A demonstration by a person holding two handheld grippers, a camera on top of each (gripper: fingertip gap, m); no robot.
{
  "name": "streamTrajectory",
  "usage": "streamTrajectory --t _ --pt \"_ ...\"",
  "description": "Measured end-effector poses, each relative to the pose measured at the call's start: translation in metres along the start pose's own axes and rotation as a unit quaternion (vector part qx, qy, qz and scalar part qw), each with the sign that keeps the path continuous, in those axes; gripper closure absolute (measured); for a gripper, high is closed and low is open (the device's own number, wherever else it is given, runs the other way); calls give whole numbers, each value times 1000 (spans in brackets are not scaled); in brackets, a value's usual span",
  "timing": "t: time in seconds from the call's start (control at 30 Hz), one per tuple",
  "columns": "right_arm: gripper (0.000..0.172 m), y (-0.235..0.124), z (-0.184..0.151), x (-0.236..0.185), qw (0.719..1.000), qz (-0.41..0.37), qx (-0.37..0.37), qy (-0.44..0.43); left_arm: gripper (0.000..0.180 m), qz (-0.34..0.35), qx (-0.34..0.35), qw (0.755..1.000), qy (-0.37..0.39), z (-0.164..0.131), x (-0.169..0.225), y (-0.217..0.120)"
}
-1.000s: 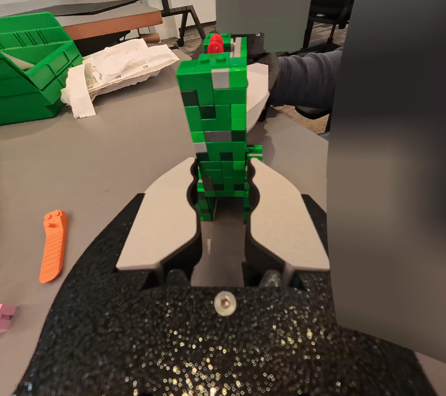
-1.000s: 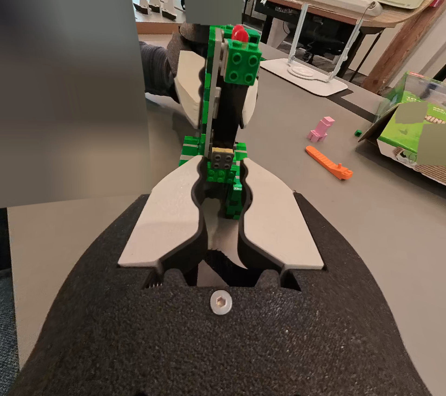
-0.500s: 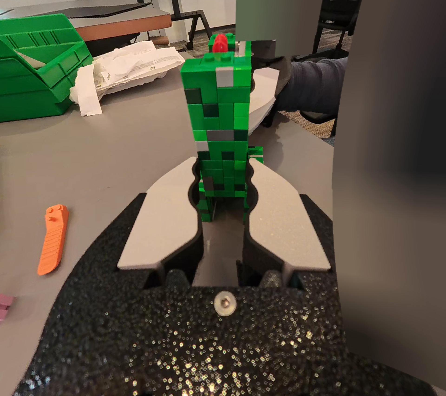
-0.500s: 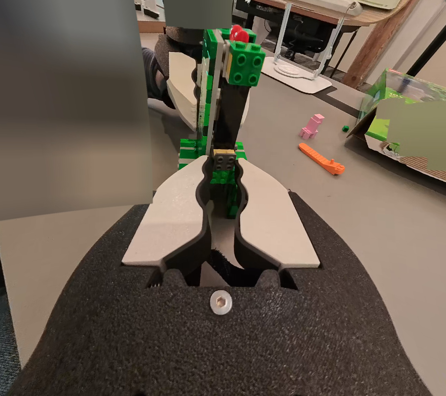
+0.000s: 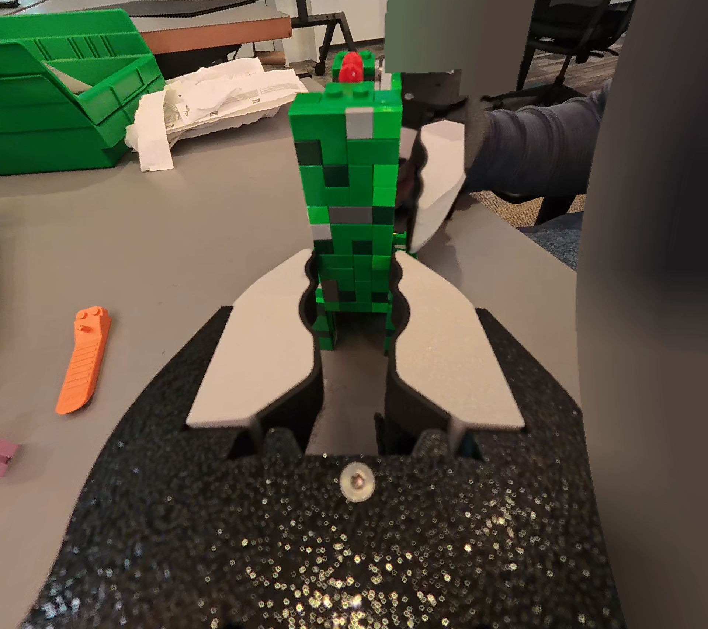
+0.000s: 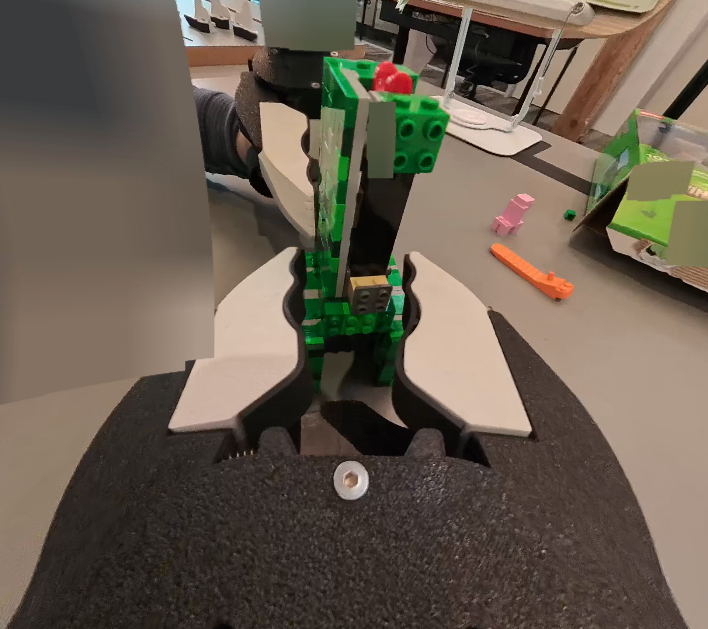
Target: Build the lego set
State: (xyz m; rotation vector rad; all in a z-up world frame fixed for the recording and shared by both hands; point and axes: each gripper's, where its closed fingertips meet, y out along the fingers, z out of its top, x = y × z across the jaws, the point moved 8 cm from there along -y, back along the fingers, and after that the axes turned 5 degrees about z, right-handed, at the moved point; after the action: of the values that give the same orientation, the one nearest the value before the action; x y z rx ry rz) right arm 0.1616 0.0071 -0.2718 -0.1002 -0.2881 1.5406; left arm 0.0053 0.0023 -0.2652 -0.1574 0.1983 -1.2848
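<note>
1. We see a tall green brick figure [image 5: 350, 212] standing upright on the grey table [image 5: 153, 246], long axis vertical, red piece [image 5: 350, 71] on top.
2. Left gripper [image 5: 354, 289]: pads clamped on the figure's lower body, one on each flank. The figure lies dead ahead, between the fingertips.
3. Right gripper [image 6: 354, 289]: spread open around the figure's base from the opposite side. A visible gap stands at the right-hand pad; contact at the other pad is unclear, so we read nothing as gripped.
4. Both grippers are level with the base; only the left one holds it.
5. Writing: the green box [image 6: 651, 212] and torn white papers [image 5: 214, 101] carry print, which we do not transcribe. No brand is noted.
6. Nearby: orange brick separator [image 5: 82, 361], small pink figure [image 6: 511, 214], green bin [image 5: 65, 86].
</note>
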Motion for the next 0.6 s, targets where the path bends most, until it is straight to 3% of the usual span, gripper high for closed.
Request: streamTrajectory --t 0.6 --pt "136 4 2 4 999 14 9 31 146 6 11 1000 -5 -1 0 0"
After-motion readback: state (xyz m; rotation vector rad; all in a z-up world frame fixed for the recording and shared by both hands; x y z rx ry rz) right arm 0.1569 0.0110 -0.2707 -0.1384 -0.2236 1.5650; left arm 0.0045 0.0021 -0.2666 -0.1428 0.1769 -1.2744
